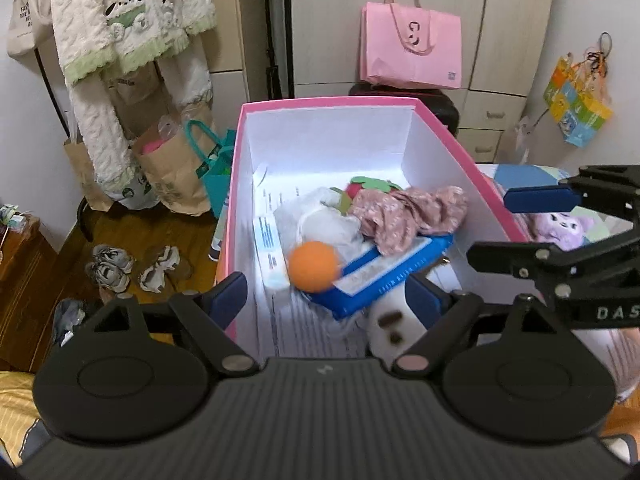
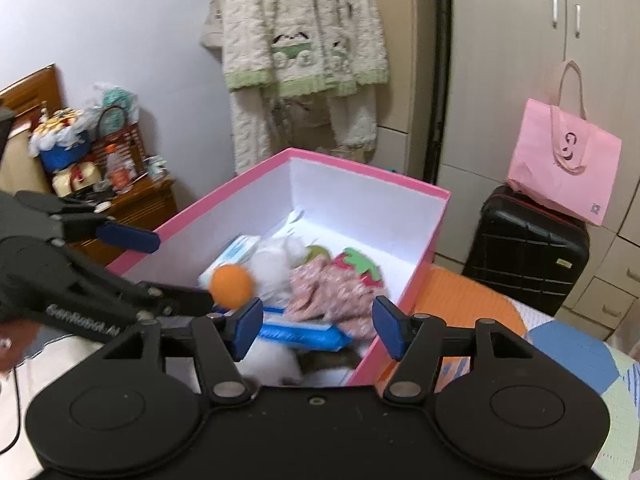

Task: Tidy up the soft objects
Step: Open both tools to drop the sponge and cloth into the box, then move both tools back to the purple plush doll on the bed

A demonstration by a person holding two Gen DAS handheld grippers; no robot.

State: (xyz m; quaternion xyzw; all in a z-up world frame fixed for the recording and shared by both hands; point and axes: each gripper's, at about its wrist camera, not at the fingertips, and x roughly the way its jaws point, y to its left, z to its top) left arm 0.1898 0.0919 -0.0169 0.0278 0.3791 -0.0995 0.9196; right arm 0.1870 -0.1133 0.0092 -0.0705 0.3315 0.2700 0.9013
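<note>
While both fingers stand apart, I see orange ball [image 1: 313, 266] blurred in pink box [image 1: 472, 160] | wooden floor [image 1: 132, 224], wardrobe [image 1: 500, 20].

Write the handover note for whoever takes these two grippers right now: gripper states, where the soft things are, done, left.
Left gripper: open, nothing held, above the near end of the pink cardboard box.
Right gripper: open, empty, at the box's near right side.
In the box: orange foam ball, pink floral cloth, red felt strawberry, white plush toy, blue wipes pack.
Done: those soft items are inside.
Left: purple plush toy lies outside, right of the box.
</note>
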